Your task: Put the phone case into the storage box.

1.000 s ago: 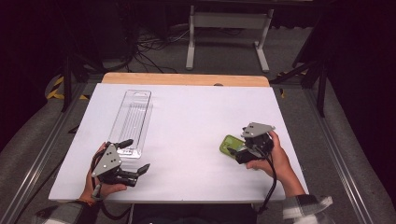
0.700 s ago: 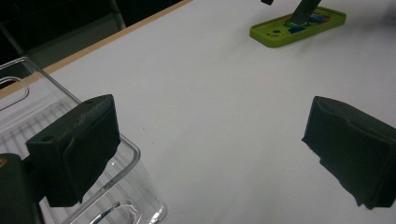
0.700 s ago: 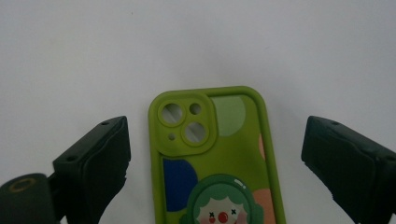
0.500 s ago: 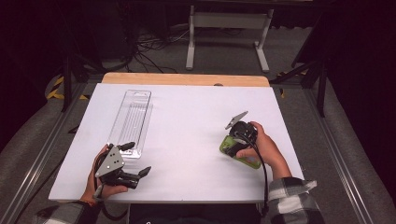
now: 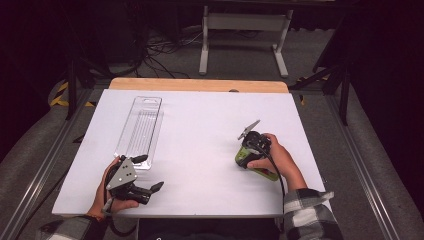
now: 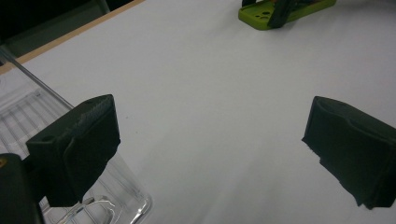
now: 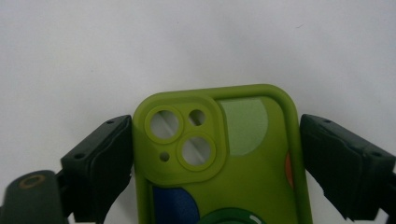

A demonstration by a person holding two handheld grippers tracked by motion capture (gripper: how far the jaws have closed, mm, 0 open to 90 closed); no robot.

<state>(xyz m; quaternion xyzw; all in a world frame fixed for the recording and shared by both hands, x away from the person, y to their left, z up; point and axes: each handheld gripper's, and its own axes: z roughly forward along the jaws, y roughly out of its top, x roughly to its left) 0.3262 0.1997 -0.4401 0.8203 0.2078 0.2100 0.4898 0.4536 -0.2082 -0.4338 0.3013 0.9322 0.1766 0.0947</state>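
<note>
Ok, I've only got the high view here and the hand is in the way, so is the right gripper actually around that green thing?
Observer: Yes. In the right gripper view, the right gripper has its jaws on either side of the green phone case, one at each long edge.
Operator: Clamped on it?
Observer: Not quite, it seems. One jaw touches the edge, and there looks to be a thin gap at the other.
Operator: Which face of the case is up?
Observer: Its back, with the raised camera cut-outs. The white table shows through the holes.
</note>
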